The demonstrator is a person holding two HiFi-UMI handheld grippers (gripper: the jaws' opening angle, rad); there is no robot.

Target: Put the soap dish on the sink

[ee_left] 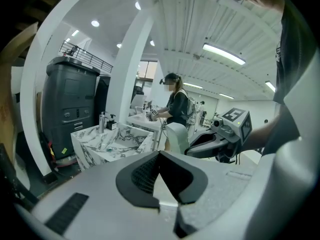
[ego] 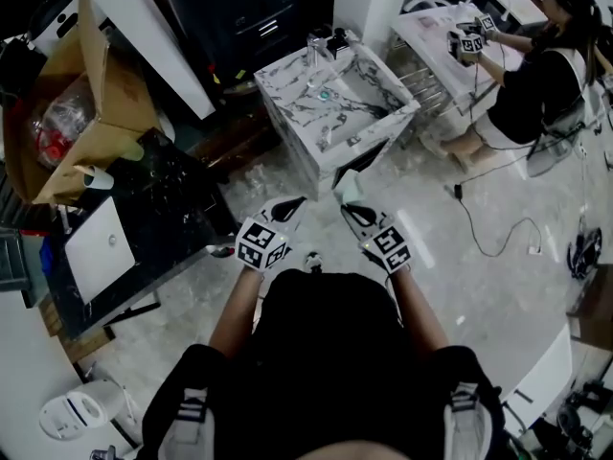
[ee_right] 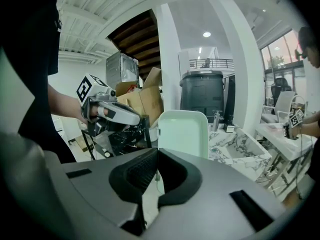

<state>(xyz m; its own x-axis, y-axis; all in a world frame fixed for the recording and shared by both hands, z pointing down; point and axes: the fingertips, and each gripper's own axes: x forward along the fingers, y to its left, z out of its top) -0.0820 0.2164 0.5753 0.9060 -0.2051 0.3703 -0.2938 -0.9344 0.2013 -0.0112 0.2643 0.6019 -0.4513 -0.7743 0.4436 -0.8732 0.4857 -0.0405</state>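
Gleaming floor [ego: 498, 286]: pale and glossy, spread under everything in the head view, crossed at 3 o'clock by a thin black cable [ego: 484, 230].
Black table [ego: 182, 190]: at 9 o'clock, dark shiny top, bearing a white panel [ego: 98, 247] on its near end.
Cardboard box [ego: 105, 84]: at 10 o'clock, flaps open, clear plastic and something red inside (too crumpled to name).
Sink [ego: 297, 127]: marble-patterned block at 12 o'clock, standing on the floor, basin open upward, with a tap [ego: 316, 51] and a dark bottle [ego: 337, 38] on the far rim.
Second person [ego: 536, 84]: at 2 o'clock, in a dark top, busy at a white table [ego: 426, 27] with another pair of marker-cubed grippers.
Left gripper [ego: 295, 202]: at the middle of the head view, aimed toward 12 o'clock and the sink; fingers pressed together tip to tip, with nothing between them (plain enough in its own view).
Right gripper [ego: 347, 209]: just beside the left one, at 3 o'clock of it and not touching it, aimed the same way; fingers drawn narrow and clamped on the lower edge of the soap dish [ego: 350, 188].
Soap dish [ee_right: 183, 131]: pale green with rounded corners, standing upright off the right gripper's tips, held in the air above the floor; short of the sink, with the marble block at 12 o'clock from it; not yet on the sink.
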